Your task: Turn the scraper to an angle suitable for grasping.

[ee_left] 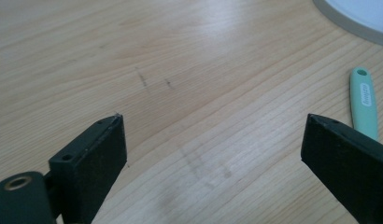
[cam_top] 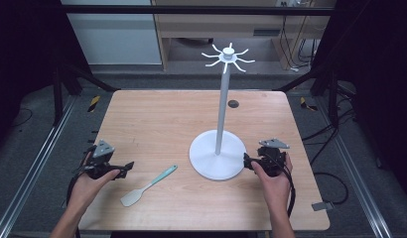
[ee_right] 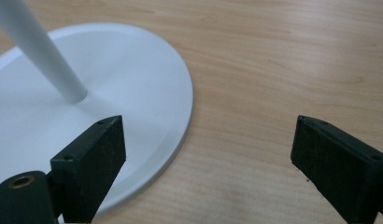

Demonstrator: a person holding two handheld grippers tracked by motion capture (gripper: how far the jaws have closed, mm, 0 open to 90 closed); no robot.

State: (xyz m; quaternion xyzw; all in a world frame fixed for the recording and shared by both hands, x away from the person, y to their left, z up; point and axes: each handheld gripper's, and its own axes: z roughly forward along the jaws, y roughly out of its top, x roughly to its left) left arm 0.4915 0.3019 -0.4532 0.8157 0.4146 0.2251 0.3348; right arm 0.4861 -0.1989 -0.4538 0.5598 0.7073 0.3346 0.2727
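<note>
Your left hand-held gripper [cam_top: 126, 166] is wide open and empty — the spatula [cam_top: 148, 186] lies just to its right, handle angled toward the stand [cam_top: 217, 159], nearer than your right hand-held gripper [cam_top: 247, 162], which is open too.

The spatula [ee_left: 364, 103] bears a small white label on its mint-green handle in the left gripper view; its lettering is too blurred to read; nothing else carries text.

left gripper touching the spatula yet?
Apart. The high view shows bare table between the left gripper and the spatula; in the left gripper view the jaws stand open with only wood between them, the mint handle beyond the right jaw.
</note>
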